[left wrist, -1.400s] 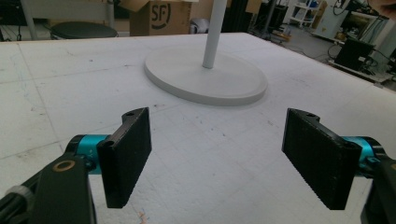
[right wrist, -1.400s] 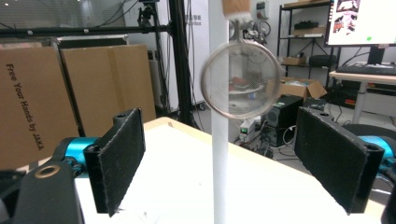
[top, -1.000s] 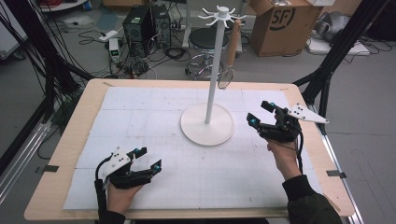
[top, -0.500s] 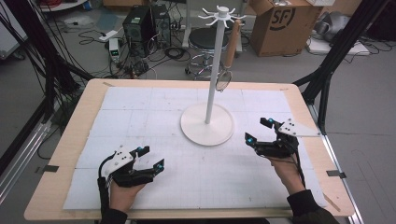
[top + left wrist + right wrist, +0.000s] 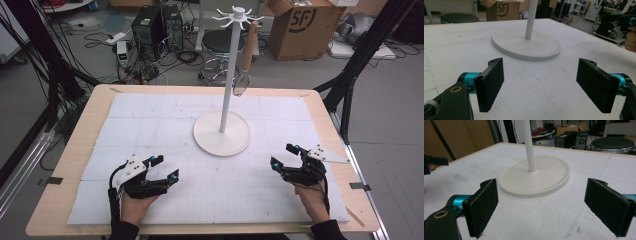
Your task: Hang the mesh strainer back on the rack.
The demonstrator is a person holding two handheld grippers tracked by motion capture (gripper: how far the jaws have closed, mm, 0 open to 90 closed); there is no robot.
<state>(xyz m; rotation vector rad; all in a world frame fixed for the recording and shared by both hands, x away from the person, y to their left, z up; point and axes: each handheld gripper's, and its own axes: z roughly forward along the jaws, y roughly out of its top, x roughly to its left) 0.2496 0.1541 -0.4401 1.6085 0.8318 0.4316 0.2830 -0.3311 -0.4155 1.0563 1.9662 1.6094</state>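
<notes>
light wooden table, rounded corners, top mostly covered by a white gridded mat that leaves a wood border bare all round. white stand sits on the mat, center toward the far edge: round flat base, thin upright pole. rest of the mat surface is bare, some scuffs visible in the gripper views.

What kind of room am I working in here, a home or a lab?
Most likely a lab or workshop, not a home: loose cables and a computer tower sit on the bare floor, beside a cardboard box and black rig poles around the table.
</notes>
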